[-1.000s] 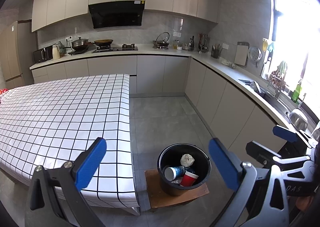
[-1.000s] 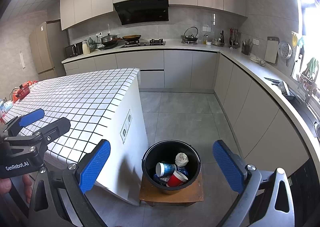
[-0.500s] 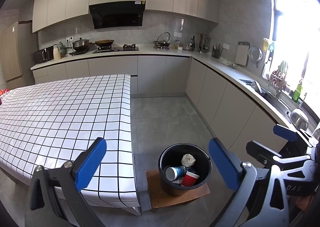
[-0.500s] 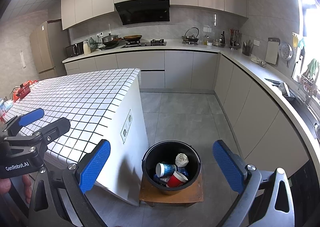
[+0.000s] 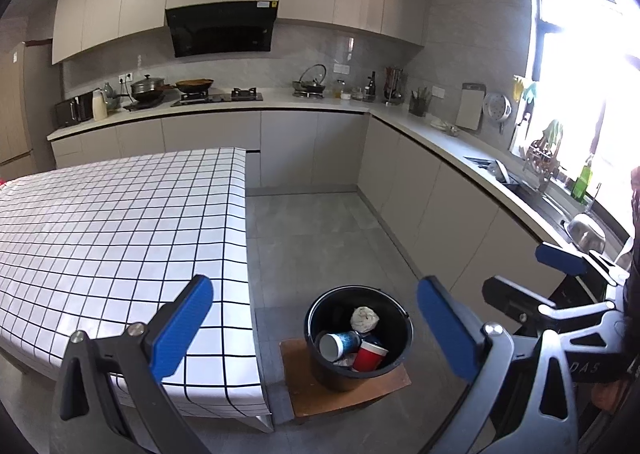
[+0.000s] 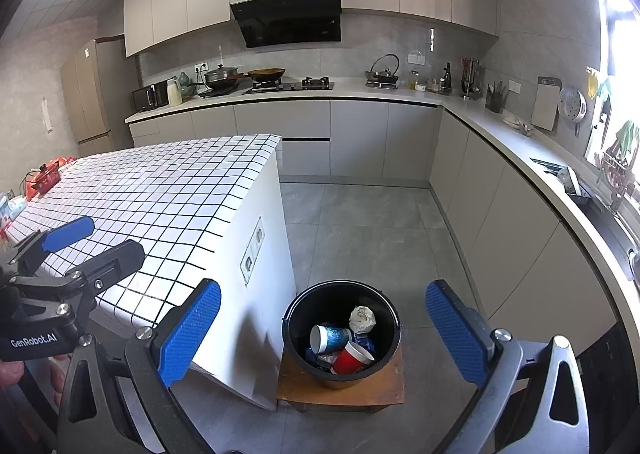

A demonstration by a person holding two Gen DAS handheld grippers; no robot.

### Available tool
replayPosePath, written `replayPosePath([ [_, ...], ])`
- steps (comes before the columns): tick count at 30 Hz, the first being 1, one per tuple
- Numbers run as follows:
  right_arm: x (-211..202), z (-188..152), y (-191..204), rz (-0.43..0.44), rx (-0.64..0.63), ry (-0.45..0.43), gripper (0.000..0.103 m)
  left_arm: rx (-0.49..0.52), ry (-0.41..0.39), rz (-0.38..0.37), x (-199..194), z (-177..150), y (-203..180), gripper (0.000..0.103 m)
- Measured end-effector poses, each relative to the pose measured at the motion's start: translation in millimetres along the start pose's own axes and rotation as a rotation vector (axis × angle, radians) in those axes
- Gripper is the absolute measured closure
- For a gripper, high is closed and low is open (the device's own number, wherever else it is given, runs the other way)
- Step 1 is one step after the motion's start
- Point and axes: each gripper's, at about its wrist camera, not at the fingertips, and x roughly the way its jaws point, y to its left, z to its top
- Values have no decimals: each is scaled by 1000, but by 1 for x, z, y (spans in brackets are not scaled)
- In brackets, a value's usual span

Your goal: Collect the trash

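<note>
A black bucket (image 5: pixel 394 364) (image 6: pixel 384 362) stands on a low wooden stool (image 5: pixel 384 392) (image 6: pixel 288 386) on the floor. In it lie a red cup (image 5: pixel 369 356) (image 6: pixel 351 359), a blue cup (image 5: pixel 338 344) (image 6: pixel 329 338) and a crumpled paper ball (image 5: pixel 365 319) (image 6: pixel 362 319). My left gripper (image 5: pixel 314 328) is open and empty above the bucket, beside the table edge. My right gripper (image 6: pixel 323 334) is open and empty, also high above the bucket. Each gripper shows in the other's view, the right one (image 5: pixel 560 278) and the left one (image 6: pixel 84 246).
A table with a white black-grid cloth (image 5: pixel 120 222) (image 6: pixel 168 194) stands left of the bucket. Grey kitchen cabinets and a counter (image 5: pixel 440 174) (image 6: pixel 500 190) run along the back and right. Red items (image 6: pixel 44 178) lie at the table's far left end.
Both views have shifted only slightly; the grippers stay open and the bucket contents are unchanged.
</note>
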Motion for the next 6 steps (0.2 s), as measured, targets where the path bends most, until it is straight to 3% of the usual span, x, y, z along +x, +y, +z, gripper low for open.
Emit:
replayPosePath([
  [6, 2, -1, -2, -4, 3, 4, 0, 15, -6, -25, 0, 1, -3, 1],
])
